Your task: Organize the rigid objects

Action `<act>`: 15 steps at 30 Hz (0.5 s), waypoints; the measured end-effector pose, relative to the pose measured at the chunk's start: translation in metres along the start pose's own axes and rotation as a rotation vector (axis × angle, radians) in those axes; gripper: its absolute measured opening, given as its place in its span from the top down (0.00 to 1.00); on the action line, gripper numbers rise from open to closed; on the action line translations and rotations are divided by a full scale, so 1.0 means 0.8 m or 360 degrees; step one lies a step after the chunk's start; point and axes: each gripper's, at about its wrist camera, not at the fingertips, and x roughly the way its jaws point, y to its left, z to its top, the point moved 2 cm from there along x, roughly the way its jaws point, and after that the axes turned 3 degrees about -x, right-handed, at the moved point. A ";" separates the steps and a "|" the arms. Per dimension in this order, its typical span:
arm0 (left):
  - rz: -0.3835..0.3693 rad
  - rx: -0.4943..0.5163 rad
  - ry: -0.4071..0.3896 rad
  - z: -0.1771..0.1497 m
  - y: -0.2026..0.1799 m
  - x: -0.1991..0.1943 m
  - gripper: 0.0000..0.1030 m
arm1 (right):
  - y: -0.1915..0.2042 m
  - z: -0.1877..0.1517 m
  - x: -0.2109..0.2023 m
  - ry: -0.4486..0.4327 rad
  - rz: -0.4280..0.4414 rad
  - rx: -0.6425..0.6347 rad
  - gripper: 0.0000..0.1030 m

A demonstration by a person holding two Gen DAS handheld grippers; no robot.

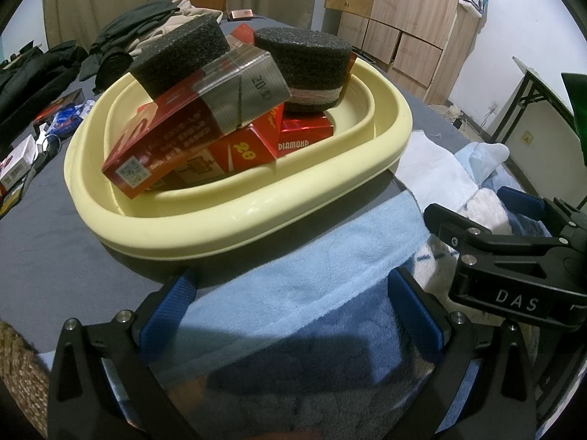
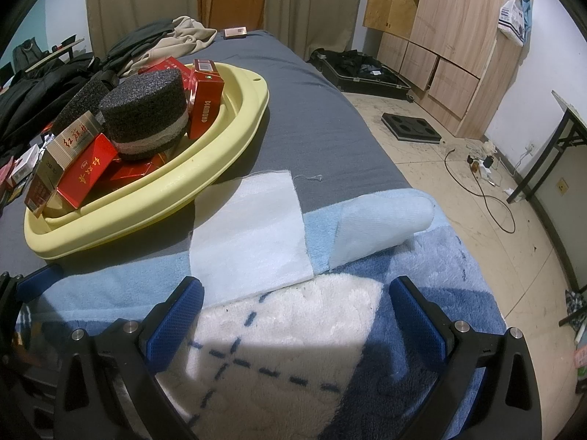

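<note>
A pale yellow basin (image 1: 234, 216) (image 2: 234, 135) rests on the grey bed, piled with red cigarette boxes (image 1: 161, 146) (image 2: 86, 172) and two black foam blocks (image 1: 304, 62) (image 2: 146, 117). My left gripper (image 1: 293, 293) stands open with nothing between its blue pads, just in front of the basin's near rim and over a light blue towel (image 1: 312, 256). My right gripper (image 2: 293, 300) is also open and holds nothing, above a white plush cloth (image 2: 279, 337); it appears at the right of the left wrist view (image 1: 477, 216).
More boxes (image 1: 22, 161) and dark clothes (image 1: 33, 69) lie on the bed to the left of the basin. A thin white cloth (image 2: 249, 227) and a folded pale blue cloth (image 2: 381, 220) sit by the bed's right edge. Beyond are floor cables (image 2: 491, 198), a suitcase (image 2: 363, 69) and wardrobes (image 2: 440, 36).
</note>
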 end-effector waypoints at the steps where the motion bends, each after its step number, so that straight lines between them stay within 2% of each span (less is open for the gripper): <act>1: -0.0003 -0.0001 0.0000 0.000 -0.001 0.000 0.00 | 0.000 0.000 0.000 0.0000 0.0000 0.0000 0.00; 15: -0.0003 0.0000 -0.0001 0.000 0.003 0.000 0.00 | 0.000 0.000 0.000 0.0000 0.0002 0.0001 0.00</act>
